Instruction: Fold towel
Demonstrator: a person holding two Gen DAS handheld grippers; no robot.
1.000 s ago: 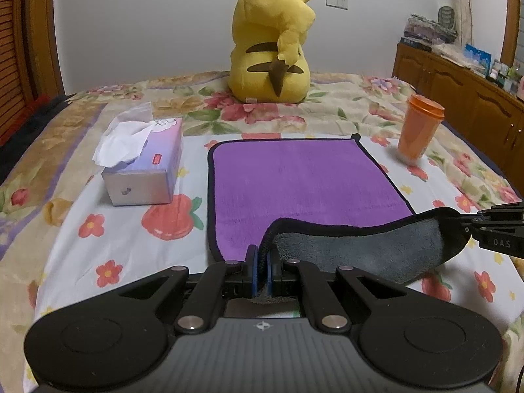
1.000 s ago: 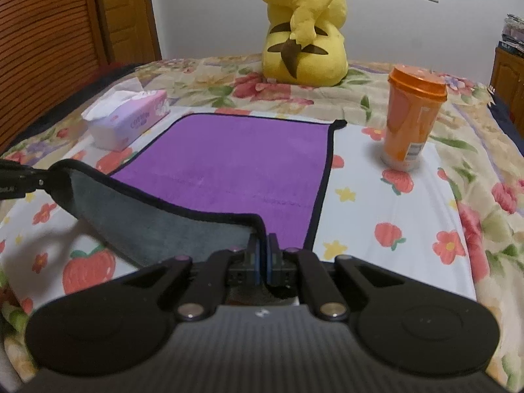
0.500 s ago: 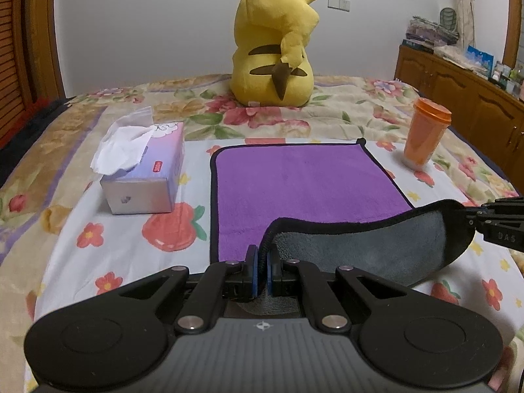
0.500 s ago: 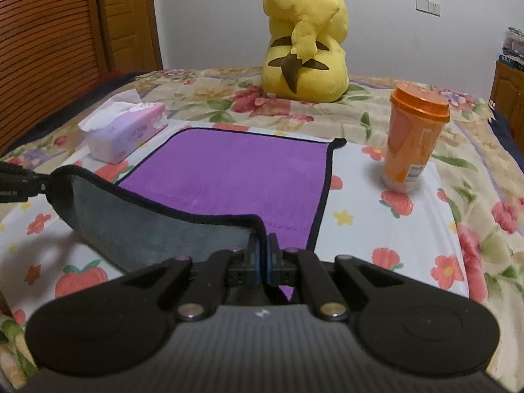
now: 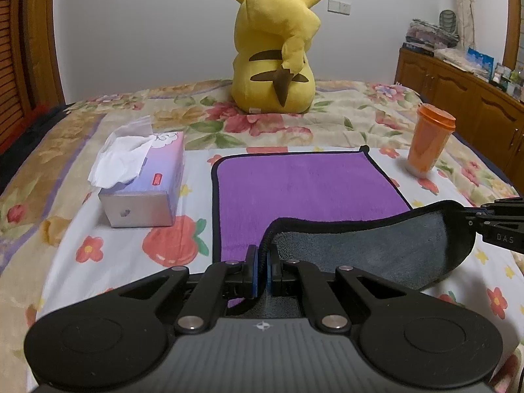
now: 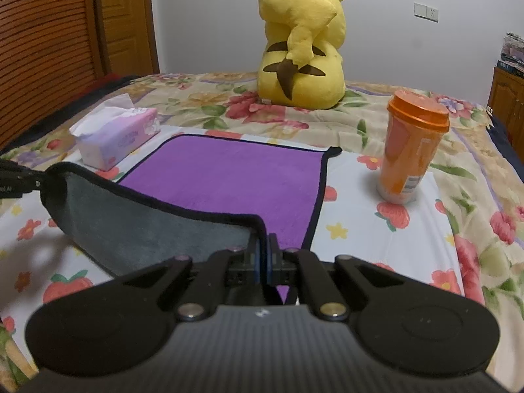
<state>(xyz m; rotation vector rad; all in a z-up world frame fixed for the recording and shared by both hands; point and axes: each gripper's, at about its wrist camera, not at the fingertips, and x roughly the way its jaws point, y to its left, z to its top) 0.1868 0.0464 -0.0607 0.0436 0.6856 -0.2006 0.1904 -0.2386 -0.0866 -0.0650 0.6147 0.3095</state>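
We are mid-fold: the left gripper (image 5: 261, 270) and right gripper (image 6: 262, 262) each pinch a near corner of the purple towel (image 5: 304, 186), lifted off the bedspread (image 5: 131, 249). Next, carry both corners evenly forward to the far edge ahead.

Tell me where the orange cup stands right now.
The orange cup stands upright on the floral bedspread, right of the purple towel near its far right corner, in front and right of the yellow plush.

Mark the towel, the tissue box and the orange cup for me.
towel (image 5: 304, 183): left wrist view, flat purple face.
tissue box (image 5: 140, 204): left wrist view, near end panel.
orange cup (image 6: 406, 160): right wrist view, side wall below the lid.
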